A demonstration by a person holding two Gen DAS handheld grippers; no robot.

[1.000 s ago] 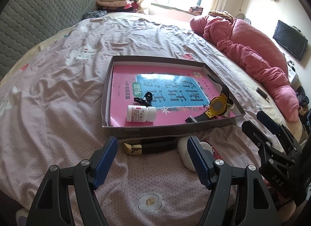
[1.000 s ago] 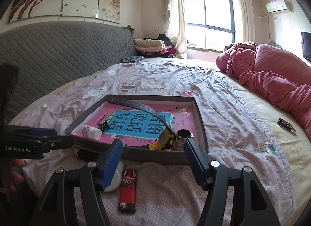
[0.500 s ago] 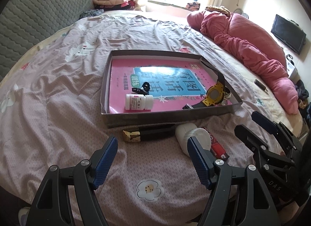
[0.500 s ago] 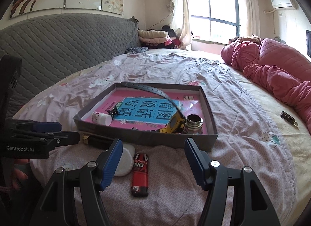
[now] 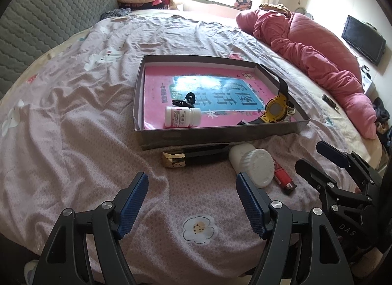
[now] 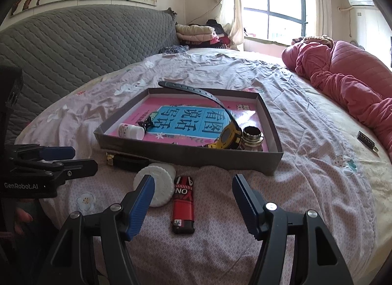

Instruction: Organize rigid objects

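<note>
A grey cardboard box (image 5: 220, 135) (image 6: 196, 154) lies on the bed with a pink book, a small white pill bottle (image 5: 182, 116) (image 6: 131, 131), a black clip (image 5: 185, 100), a yellow watch (image 5: 275, 109) (image 6: 226, 138) and a metal ring (image 6: 252, 134) inside. In front of the box lie a black and gold bar (image 5: 196, 156) (image 6: 127, 161), a white jar (image 5: 252, 163) (image 6: 155, 183) and a red lighter (image 5: 283, 178) (image 6: 183, 205). My left gripper (image 5: 192, 201) is open above the sheet before the bar. My right gripper (image 6: 193, 199) is open above the lighter.
A pink quilt (image 5: 318, 47) (image 6: 348, 76) lies along the right side of the bed. A small dark object (image 6: 366, 141) lies on the sheet at right. A grey padded headboard (image 6: 73, 47) stands at left, with folded clothes (image 6: 196, 33) by the window.
Both grippers have pulled back and risen from the box. The jar, lighter and bar now show further ahead of the fingers. Nothing on the bed has moved.
</note>
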